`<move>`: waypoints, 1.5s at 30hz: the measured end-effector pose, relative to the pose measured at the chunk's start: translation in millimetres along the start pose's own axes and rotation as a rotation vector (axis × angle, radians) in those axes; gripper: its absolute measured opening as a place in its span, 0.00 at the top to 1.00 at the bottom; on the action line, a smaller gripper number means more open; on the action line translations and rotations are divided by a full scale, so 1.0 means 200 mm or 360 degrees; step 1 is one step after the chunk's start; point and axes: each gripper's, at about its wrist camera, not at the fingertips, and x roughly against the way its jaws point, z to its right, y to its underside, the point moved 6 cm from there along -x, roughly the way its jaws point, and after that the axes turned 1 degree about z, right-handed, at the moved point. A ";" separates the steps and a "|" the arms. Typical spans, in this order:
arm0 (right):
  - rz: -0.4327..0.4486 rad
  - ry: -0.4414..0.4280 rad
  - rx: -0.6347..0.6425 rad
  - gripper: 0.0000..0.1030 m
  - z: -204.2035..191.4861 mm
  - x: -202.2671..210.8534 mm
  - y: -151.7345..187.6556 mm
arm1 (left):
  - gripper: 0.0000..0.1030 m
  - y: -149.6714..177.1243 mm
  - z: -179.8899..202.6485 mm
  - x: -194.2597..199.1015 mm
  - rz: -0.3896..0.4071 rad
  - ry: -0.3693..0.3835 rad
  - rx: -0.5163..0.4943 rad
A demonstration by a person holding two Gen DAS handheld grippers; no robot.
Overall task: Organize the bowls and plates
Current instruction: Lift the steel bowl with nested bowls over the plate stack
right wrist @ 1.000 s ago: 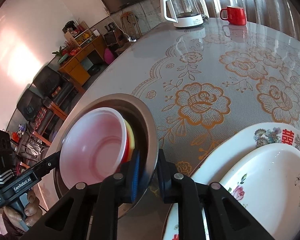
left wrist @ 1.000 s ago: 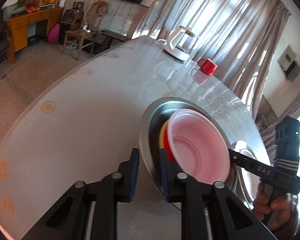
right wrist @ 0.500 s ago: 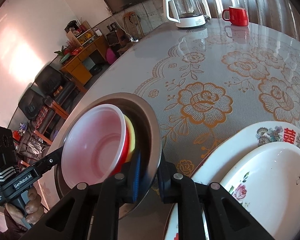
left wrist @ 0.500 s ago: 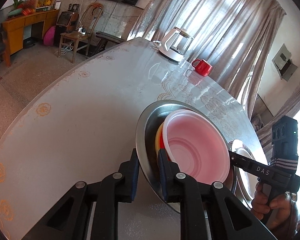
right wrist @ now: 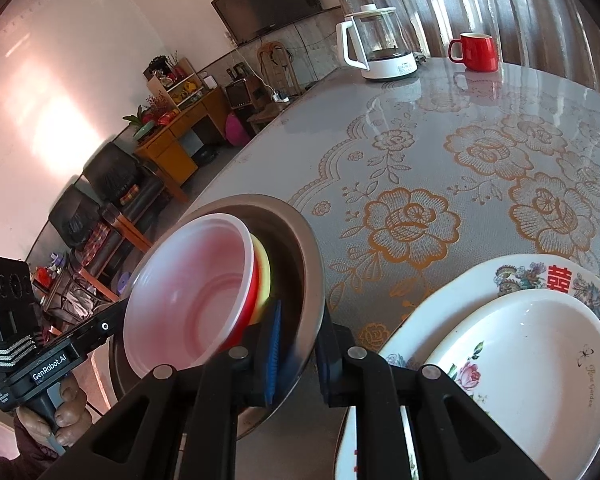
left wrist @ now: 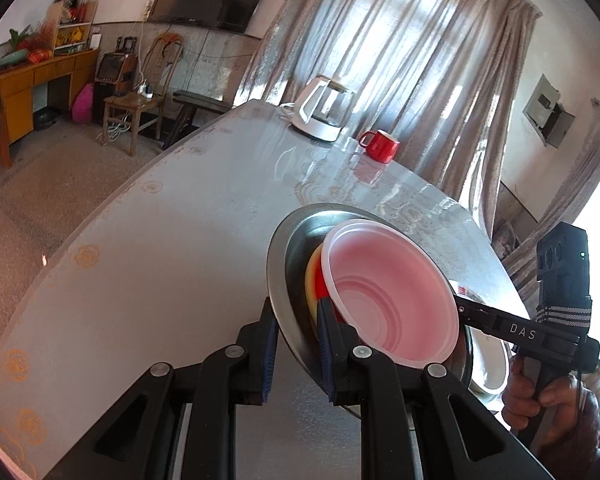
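Note:
A steel plate (left wrist: 284,248) (right wrist: 300,248) hangs tilted above the table and carries a nested stack of bowls. A pale pink bowl (left wrist: 392,296) (right wrist: 192,292) lies on top, over a red bowl (right wrist: 253,280) and a yellow one (right wrist: 265,276). My left gripper (left wrist: 298,332) is shut on the plate's near rim. My right gripper (right wrist: 298,336) is shut on the opposite rim and shows in the left wrist view as a black arm (left wrist: 500,322) with a hand on it. Two white floral plates (right wrist: 460,292) lie stacked on the table beside the steel plate.
A glass kettle (right wrist: 380,48) and a red mug (right wrist: 476,52) stand at the far end of the round, flower-patterned table (right wrist: 420,152). The table edge curves away on the left, with open floor, chairs and a wooden sideboard beyond.
The left hand has risen a little and rolled, lifting its side of the steel plate. The bowls stay nested in it, and both grips are unchanged.

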 end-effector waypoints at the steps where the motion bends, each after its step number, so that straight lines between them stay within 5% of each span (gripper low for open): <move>1: 0.0018 0.0001 -0.0006 0.85 0.01 0.02 -0.01 | 0.82 -0.01 0.02 0.00 0.0004 0.0009 -0.0018; 18: 0.0299 0.0233 -0.0183 0.85 0.29 0.53 0.02 | 0.79 -0.08 0.58 -0.07 -0.0017 0.0319 -0.0298; 31: 0.0306 0.0397 -0.0376 0.85 0.55 0.68 0.18 | 0.79 0.05 0.82 -0.22 -0.0181 0.0416 -0.0390; 45: 0.0228 0.0453 -0.0467 0.85 0.67 0.69 0.32 | 0.78 0.16 0.87 -0.31 -0.0290 0.0409 -0.0433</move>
